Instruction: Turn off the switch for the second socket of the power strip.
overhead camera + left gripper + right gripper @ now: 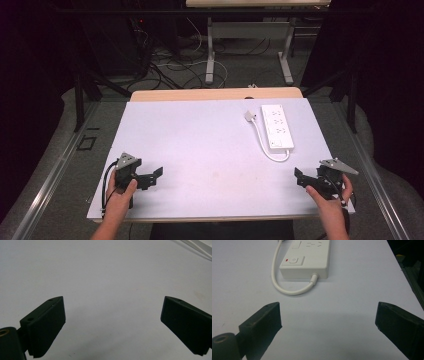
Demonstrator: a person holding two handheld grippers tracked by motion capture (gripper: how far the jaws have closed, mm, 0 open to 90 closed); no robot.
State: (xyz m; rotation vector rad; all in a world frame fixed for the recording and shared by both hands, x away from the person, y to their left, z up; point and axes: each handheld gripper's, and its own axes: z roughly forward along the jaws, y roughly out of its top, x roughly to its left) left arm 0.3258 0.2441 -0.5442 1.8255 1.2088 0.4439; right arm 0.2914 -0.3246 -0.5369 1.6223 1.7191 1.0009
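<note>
White plastic power strip [277, 126], long and flat, several socket groups on its top face, a switch with a small red mark at its near end; lies on the desk [200, 145] toward the far right. White cable [265, 145] leaves that near end, loops back alongside the strip and ends in a plug [249, 116] just left of it. Desk top pale grey-white, wooden edge behind the strip. Left gripper [156, 173] well left of the strip, jaws spread, empty. Right gripper [298, 175] nearer than the strip, jaws spread, empty. Beyond: dark room, floor cables, another table's legs
</note>
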